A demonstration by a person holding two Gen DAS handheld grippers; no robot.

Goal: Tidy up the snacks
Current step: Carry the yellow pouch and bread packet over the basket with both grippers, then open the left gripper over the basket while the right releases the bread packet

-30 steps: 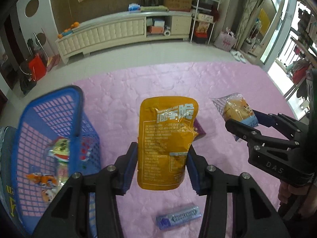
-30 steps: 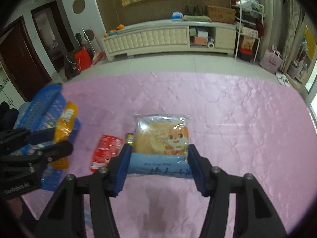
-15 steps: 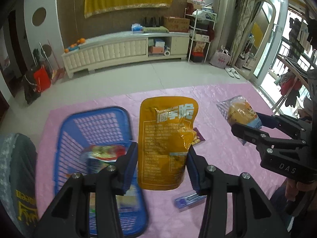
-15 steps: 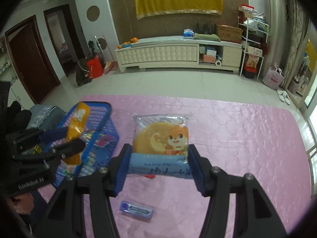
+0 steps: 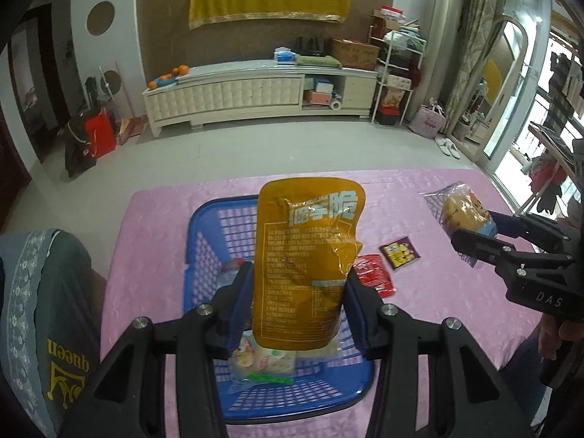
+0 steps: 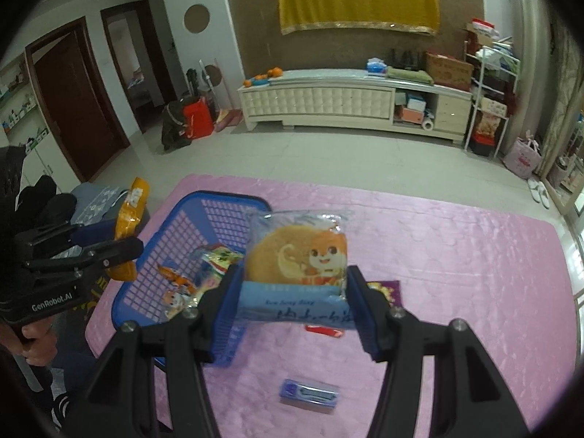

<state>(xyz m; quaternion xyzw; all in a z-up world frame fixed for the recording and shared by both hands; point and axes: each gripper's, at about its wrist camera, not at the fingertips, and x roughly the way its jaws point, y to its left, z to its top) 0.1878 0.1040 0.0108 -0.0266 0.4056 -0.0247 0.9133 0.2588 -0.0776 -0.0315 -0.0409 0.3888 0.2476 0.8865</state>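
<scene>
Snacks fill both our tongs: left tongs (image 5: 297,301) clamp an orange pouch (image 5: 308,266) above the blue basket (image 5: 204,241); right tongs (image 6: 292,299) clamp a wrapped bun (image 6: 295,255), seemingly beside the basket's rim, over the pink mat (image 6: 456,255).

pink bedspread (image 6: 456,255), blue basket (image 6: 175,241), loose snack packets (image 5: 376,273)

Basket (image 6: 233,219) at the mat's (image 6: 456,255) left end, snack packets (image 6: 215,259) inside, gum pack (image 6: 308,396) on mat right of it

Both hand-held grippers (image 5: 297,304) (image 6: 292,303) clamped, raised.
</scene>
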